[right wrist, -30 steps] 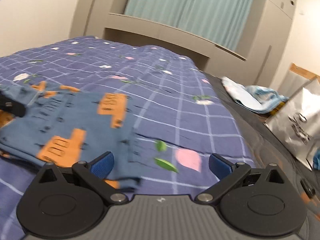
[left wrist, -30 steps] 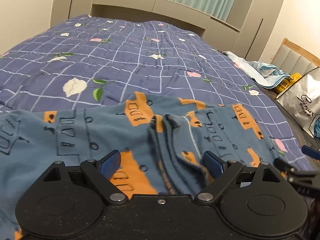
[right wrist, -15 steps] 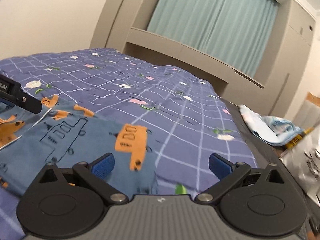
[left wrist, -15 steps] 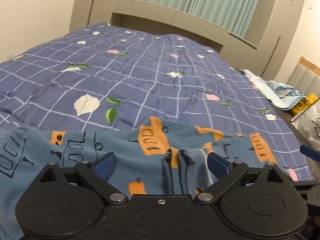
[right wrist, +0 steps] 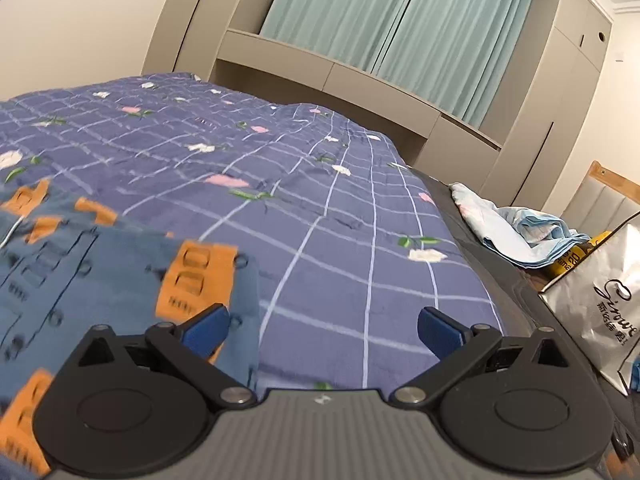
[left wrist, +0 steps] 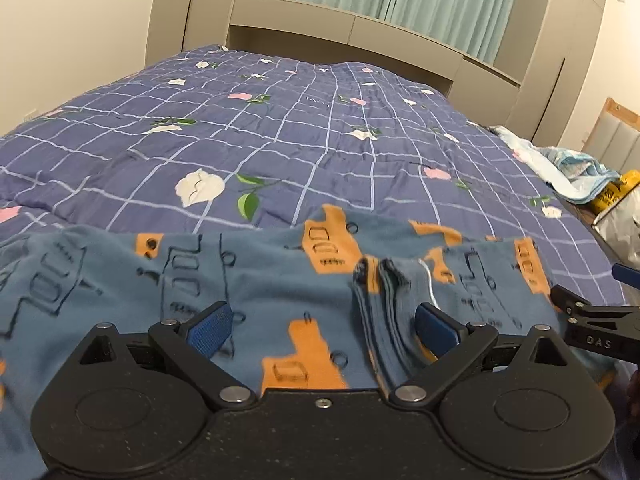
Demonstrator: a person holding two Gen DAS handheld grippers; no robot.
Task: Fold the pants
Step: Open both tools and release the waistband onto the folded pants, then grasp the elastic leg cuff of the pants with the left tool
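Lying sideways across the bed (left wrist: 320, 152), the pants (left wrist: 260, 280) sit under the wide-open, empty left gripper (left wrist: 324, 328) — their end reaches the wide-open, empty right gripper (right wrist: 324, 330).

The pants (left wrist: 256, 280) run off the left edge in the left wrist view and slip under the left gripper (left wrist: 322, 330) body, so their near hem stays hidden. From the right wrist, the pants' (right wrist: 100, 280) print smears with blur near the right gripper (right wrist: 322, 330), and their left part is cut off. Right of the pants, the silver bag's (right wrist: 600, 308) lettering is too small to read.
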